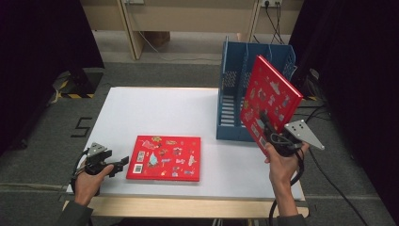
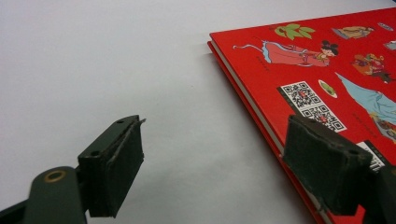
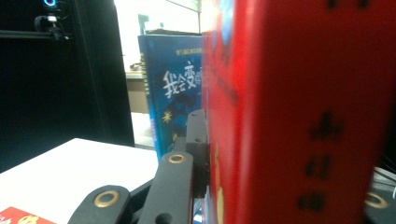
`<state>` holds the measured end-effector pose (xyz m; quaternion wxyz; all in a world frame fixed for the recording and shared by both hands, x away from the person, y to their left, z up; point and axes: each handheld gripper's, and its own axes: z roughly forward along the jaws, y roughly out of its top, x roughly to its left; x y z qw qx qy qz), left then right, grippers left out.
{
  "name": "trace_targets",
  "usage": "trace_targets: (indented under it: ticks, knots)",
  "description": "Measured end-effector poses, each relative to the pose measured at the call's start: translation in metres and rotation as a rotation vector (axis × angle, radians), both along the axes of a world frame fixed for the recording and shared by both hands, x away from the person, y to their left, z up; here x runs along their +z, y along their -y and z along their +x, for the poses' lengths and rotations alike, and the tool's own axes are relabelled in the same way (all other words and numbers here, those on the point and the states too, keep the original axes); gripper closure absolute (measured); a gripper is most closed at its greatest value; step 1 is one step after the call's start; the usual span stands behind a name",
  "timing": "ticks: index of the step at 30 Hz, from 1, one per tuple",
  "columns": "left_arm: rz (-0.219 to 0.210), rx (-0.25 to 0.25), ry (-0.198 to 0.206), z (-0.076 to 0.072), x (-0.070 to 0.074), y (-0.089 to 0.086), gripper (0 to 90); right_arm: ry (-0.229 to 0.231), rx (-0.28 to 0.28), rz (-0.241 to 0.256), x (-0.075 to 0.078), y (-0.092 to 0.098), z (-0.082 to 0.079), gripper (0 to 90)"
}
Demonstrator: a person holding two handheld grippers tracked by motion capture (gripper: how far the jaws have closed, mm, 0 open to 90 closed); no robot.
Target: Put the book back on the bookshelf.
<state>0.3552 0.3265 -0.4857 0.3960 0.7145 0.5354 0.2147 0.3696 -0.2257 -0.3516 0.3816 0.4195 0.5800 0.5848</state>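
Right gripper clamps the raised red book; book extends toward 12 o'clock. Left gripper released, flat red book at 3 o'clock.

Surface: a white table with a pale wooden front edge, on a grey floor.
Near left: a red picture book lay flat, cover up, close to the front edge.
Far right: a blue file rack stood at the table's right side.
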Motion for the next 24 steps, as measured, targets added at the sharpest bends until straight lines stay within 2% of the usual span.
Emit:
trace_targets:
  ticks: [9,13,16,21,24]
  knots:
    - [-0.001,-0.002,0.003,0.000,0.000,0.000,19.1,-0.014,-0.068,0.041,-0.001,-0.002,0.035,79.5]
    - [-0.003,-0.003,0.004,0.000,0.000,0.001,19.1,-0.019,-0.104,0.018,0.000,-0.005,0.050,79.5]
    - [-0.003,-0.004,0.004,0.000,0.001,0.001,19.1,-0.014,-0.119,0.018,-0.001,-0.006,0.063,79.5]
    - [-0.006,-0.003,0.006,-0.001,0.001,0.001,19.1,-0.042,-0.168,0.029,-0.003,-0.008,0.088,79.5]
    - [-0.006,-0.006,0.005,0.000,0.000,0.001,19.1,-0.052,-0.196,0.018,-0.005,-0.010,0.099,79.5]
